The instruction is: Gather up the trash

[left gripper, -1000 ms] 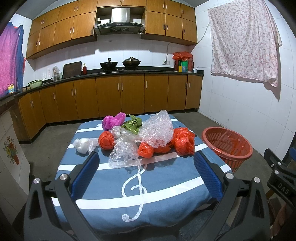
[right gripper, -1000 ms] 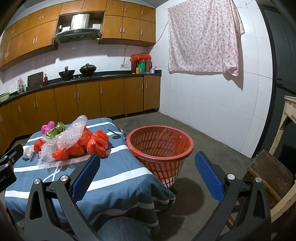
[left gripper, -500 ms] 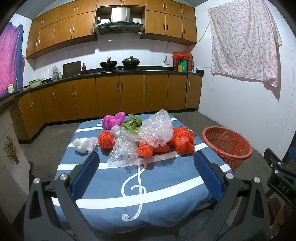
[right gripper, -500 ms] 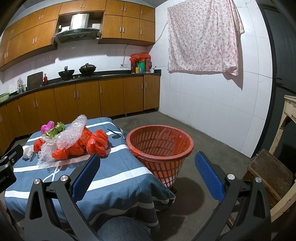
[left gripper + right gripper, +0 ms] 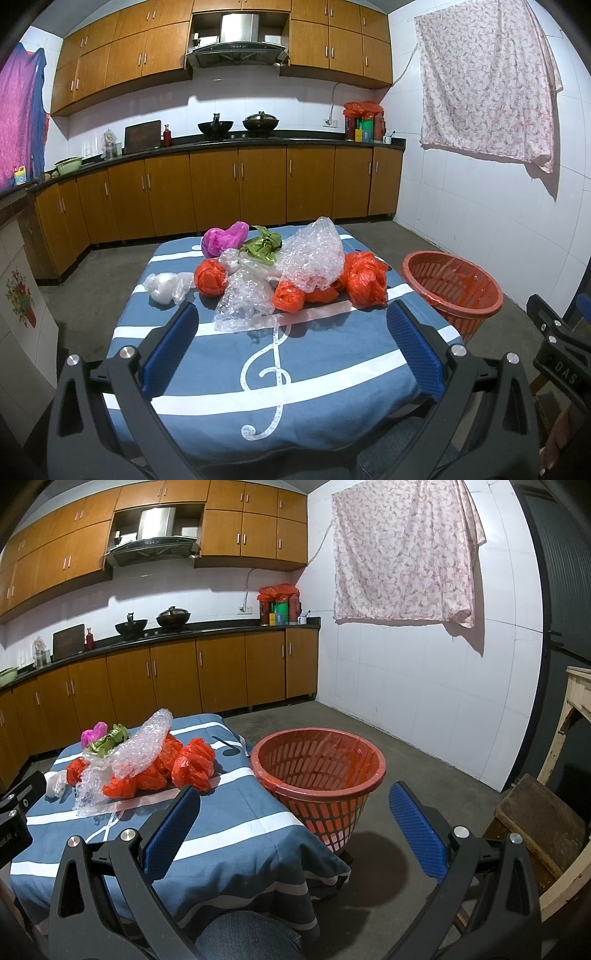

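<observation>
Nothing moved: both grippers, left [image 5: 291, 350] and right [image 5: 295, 830], level, fingers spread, empty.

I see bare blue cloth on the near half of the surface [image 5: 332, 354], so there is room to reach in. The trash pile [image 5: 291, 273] fills the middle. The red basket [image 5: 319, 771] stands just beside the surface's right edge, its top open.

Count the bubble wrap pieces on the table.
2. The large bubble wrap stands tallest at centre; the small bubble wrap lies lower in front, nearer the camera. More may hide underneath.
</observation>
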A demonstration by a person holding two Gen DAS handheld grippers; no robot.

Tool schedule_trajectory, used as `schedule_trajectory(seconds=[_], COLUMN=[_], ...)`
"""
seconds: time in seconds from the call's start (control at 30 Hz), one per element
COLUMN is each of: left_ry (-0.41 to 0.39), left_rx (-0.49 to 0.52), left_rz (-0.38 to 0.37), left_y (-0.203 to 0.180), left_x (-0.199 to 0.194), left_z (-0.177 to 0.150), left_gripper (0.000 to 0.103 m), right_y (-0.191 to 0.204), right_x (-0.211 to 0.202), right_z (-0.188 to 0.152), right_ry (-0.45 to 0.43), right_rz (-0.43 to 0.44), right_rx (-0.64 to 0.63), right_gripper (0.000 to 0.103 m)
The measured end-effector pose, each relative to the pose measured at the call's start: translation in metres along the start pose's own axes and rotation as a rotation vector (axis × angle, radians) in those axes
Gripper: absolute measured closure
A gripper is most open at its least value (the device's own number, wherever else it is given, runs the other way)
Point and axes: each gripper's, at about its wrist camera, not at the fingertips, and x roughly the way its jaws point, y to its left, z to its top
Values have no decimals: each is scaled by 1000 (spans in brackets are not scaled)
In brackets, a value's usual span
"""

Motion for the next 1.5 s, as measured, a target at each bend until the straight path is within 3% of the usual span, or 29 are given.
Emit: schedule_trajectory(seconds=[0.47,0.77,0.93,1.13,1.33,1.5], left_ry=[8,58,77,110,197,241], left_rx=[-2,-65,-107,-163,-204,-175], left_rz=[21,153,279,390,397,363], left_y=[-2,47,103,166,205,220], left_x=[-1,20,57,115,177,216], left_z=[-3,-9,-5,-1,-5,-6], left_gripper=[4,4,4,4,4,4], right_y=[3,19,42,79,107,124], right_x=[12,60,113,167,209,237], right_z=[-3,10,22,28,24,19], right_ry=[36,91,150,213,295,349], right_rz=[9,113,168,239,281,304], right_rx=[-7,-1,9,32,20,-17], right_gripper=[2,2,13,19,20,24])
